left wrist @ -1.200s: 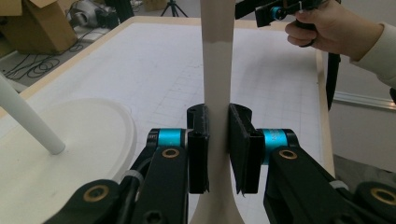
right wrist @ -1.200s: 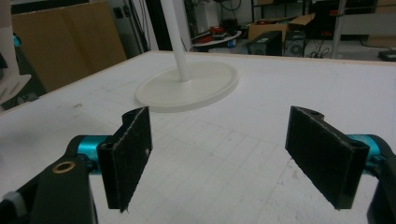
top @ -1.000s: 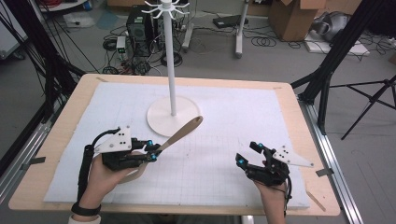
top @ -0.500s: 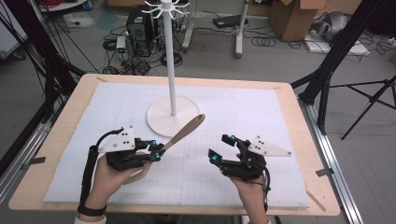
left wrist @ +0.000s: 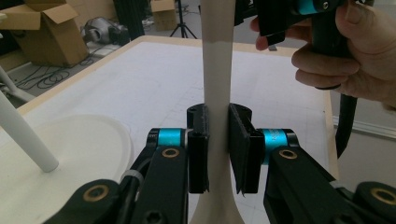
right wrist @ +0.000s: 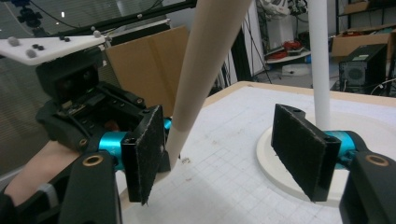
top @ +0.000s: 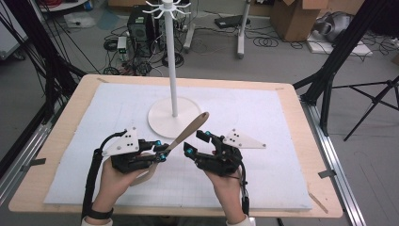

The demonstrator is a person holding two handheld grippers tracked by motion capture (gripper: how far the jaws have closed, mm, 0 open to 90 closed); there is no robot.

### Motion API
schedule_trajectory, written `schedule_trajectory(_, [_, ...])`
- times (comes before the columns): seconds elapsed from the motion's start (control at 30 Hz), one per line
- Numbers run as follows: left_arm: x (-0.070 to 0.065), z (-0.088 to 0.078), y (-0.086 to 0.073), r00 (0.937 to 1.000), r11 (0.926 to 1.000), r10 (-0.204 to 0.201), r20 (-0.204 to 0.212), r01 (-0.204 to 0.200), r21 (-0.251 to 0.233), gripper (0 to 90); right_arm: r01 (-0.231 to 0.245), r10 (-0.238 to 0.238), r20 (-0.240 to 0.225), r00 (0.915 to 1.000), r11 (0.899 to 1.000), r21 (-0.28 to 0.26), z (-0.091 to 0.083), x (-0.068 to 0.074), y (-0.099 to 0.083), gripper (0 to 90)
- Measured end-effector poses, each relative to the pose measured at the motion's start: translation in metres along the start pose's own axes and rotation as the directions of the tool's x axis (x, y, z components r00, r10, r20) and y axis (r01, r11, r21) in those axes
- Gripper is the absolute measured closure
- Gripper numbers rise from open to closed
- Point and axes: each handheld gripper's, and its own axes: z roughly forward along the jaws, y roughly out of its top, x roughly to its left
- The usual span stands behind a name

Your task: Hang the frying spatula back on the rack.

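spoon [left wrist: 217,70] handle runs off the top edge of the left gripper view; its bowl end cut off below; stand [top: 172,61] top clipped in high view

We see a grey floor [top: 282,56] strewn with cables [top: 141,66], cardboard boxes [top: 294,19], and a black tripod [top: 371,101].

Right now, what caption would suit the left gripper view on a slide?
Left gripper clamps a pale wooden spatula's handle above the white mat, white stand base beside.
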Motion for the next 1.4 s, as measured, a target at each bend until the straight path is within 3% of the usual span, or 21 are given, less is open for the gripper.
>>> schedule_trajectory(0.27, [-0.003,0.002,0.001,0.9998,0.9997,0.01,-0.019,-0.01,-0.021,77.9,-0.012,0.012,-0.011,0.9999,1.0,-0.005,0.014,0.006,0.005,45.2])
schedule_trajectory(0.43, [-0.005,0.006,0.001,0.9992,0.9997,0.016,-0.036,-0.017,-0.02,77.9,-0.028,0.028,-0.028,0.9992,1.0,0.0,0.018,0.005,0.005,56.4])
schedule_trajectory(0.47, [-0.006,0.008,0.001,0.9991,0.9995,0.022,-0.037,-0.023,-0.02,77.9,-0.042,0.042,-0.032,0.9986,0.999,0.0,0.019,0.006,0.005,65.0])
schedule_trajectory(0.57, [-0.007,0.01,0.001,0.9985,0.9993,0.031,-0.045,-0.032,-0.022,77.8,-0.049,0.049,-0.037,0.9981,0.999,-0.008,0.019,0.005,0.005,71.6])
schedule_trajectory(0.6, [-0.007,0.01,0.001,0.9984,0.9992,0.032,-0.046,-0.033,-0.022,77.8,-0.049,0.049,-0.037,0.9981,0.999,-0.008,0.019,0.005,0.005,71.6])
schedule_trajectory(0.63, [-0.007,0.011,0.001,0.9985,0.9992,0.03,-0.046,-0.031,-0.024,77.8,-0.079,0.078,-0.059,0.9952,0.997,-0.007,0.019,0.004,0.005,73.8])
schedule_trajectory(0.7, [-0.008,0.013,0.001,0.9979,0.9991,0.037,-0.054,-0.038,-0.02,77.7,-0.079,0.079,-0.061,0.995,0.997,-0.006,0.019,0.004,0.006,74.3])
schedule_trajectory(0.93, [-0.007,0.016,0.0,0.9984,0.999,0.038,-0.043,-0.039,-0.022,76.2,-0.041,0.043,-0.076,0.9962,0.999,0.028,0.019,0.003,0.011,75.4])
schedule_trajectory(1.03, [-0.007,0.013,0.001,0.9981,0.9986,0.04,-0.048,-0.042,-0.033,69.2,-0.018,0.021,-0.095,0.9953,0.999,0.033,0.019,0.003,0.012,75.5])
schedule_trajectory(1.07, [-0.006,0.009,0.002,0.9993,0.9986,0.029,-0.026,-0.03,-0.043,61.9,0.01,-0.003,-0.134,0.991,0.999,0.05,0.019,0.001,0.016,75.6])
schedule_trajectory(1.1, [-0.004,0.007,0.002,0.9997,0.9987,0.023,-0.001,-0.023,-0.045,58.1,0.022,-0.014,-0.144,0.9895,0.998,0.056,0.018,0.001,0.018,75.6])
schedule_trajectory(1.13, [-0.004,0.007,0.002,0.9997,0.9987,0.023,-0.001,-0.023,-0.045,54.1,0.022,-0.014,-0.144,0.9895,0.998,0.056,0.018,0.001,0.018,75.6])
schedule_trajectory(1.17, [-0.002,0.002,0.004,0.9988,0.9986,0.015,0.046,-0.013,-0.052,50.9,0.063,-0.048,-0.194,0.9798,0.995,0.073,0.018,0.002,0.023,75.7])
schedule_trajectory(1.2, [-0.002,0.002,0.004,0.9988,0.9986,0.015,0.046,-0.013,-0.052,49.2,0.063,-0.048,-0.194,0.9798,0.995,0.073,0.018,0.002,0.023,75.7])
schedule_trajectory(1.23, [-0.001,0.0,0.004,0.9971,0.9985,0.013,0.075,-0.009,-0.055,49.2,0.081,-0.064,-0.201,0.9775,0.994,0.076,0.018,0.002,0.024,75.8])
schedule_trajectory(1.27, [0.0,-0.002,0.005,0.9948,0.9983,0.01,0.102,-0.004,-0.057,44.7,0.121,-0.096,-0.242,0.9656,0.989,0.091,0.017,0.004,0.029,75.9])
schedule_trajectory(1.33, [0.002,-0.006,0.007,0.9877,0.9965,0.005,0.156,0.008,-0.083,44.4,0.134,-0.107,-0.256,0.9607,0.987,0.09,0.017,0.004,0.031,75.9])
schedule_trajectory(1.37, [0.004,-0.008,0.009,0.9751,0.9937,-0.003,0.222,0.028,-0.109,43.8,0.142,-0.103,-0.312,0.9444,0.985,0.103,0.017,0.004,0.035,75.9])
schedule_trajectory(1.4, [0.004,-0.008,0.009,0.9751,0.9937,-0.003,0.222,0.028,-0.109,43.0,0.142,-0.103,-0.312,0.9444,0.985,0.103,0.017,0.004,0.035,75.9])
